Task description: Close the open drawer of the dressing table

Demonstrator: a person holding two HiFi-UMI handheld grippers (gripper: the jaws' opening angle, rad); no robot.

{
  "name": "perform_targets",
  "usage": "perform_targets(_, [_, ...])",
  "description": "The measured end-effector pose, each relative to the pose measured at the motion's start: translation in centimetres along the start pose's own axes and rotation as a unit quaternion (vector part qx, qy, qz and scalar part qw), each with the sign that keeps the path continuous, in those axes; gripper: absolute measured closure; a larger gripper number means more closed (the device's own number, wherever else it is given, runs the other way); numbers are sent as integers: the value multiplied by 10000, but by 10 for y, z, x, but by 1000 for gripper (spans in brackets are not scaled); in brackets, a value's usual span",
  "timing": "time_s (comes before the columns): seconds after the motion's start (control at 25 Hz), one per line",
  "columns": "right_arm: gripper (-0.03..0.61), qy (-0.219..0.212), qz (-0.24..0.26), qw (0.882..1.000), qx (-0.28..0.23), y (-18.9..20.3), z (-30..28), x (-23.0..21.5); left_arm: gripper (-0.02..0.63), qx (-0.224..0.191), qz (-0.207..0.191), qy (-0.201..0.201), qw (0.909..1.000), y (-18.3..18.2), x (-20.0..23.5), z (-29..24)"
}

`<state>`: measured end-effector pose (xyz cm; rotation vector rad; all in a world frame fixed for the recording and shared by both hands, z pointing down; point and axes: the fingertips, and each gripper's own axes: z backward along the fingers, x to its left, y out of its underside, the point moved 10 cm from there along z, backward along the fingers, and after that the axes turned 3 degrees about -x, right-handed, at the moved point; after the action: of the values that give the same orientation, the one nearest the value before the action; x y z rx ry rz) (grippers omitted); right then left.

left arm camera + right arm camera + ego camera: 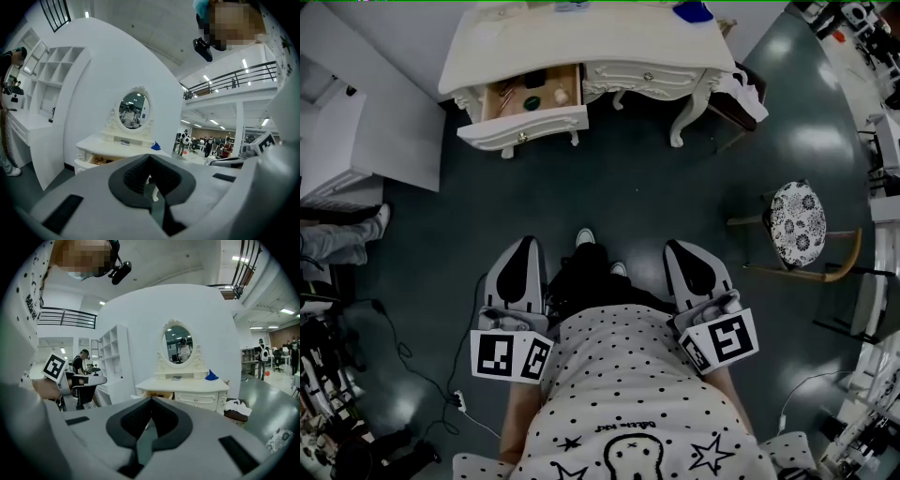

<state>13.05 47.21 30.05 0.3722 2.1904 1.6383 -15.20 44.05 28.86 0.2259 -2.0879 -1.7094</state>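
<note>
- Head view: person stands on dark floor, L gripper & R gripper held out at waist level, both aimed toward white table at top of frame, well apart from it.
- Drawer on table's left side is pulled out, small items visible inside; the drawer next to it on the right is flush w/ the front.
- Blue item lies on table top near its right back corner.
- Stool w/ patterned seat stands at frame right, away from the table. Shoes show between the two grippers.
- L gripper view: L gripper jaws together, tips meeting, nothing between them.
- Table sits ahead & slightly left beyond the jaws, oval mirror upright on its back edge, blue item at its right end.
- Drawer hangs open at left of the front, wood interior showing. White shelves stand farther left.
- R gripper view: R gripper jaws together too, empty.
- Table is straight ahead against a curved white wall, mirror above, blue item on the right of the top.
- Drawer is out, just above the jaw tips in frame; shelves to its left.
</note>
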Motion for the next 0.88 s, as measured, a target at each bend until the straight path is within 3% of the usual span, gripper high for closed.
perform_targets(0.52, [569,379,19,9993,43,-46,-97,-2,601,-52,-49,144,9999,-46,90,-78])
perform_targets(0.88, [569,490,-149,9987,83,-47,-141,11,603,100,-36,168,9998,-50,131,-96])
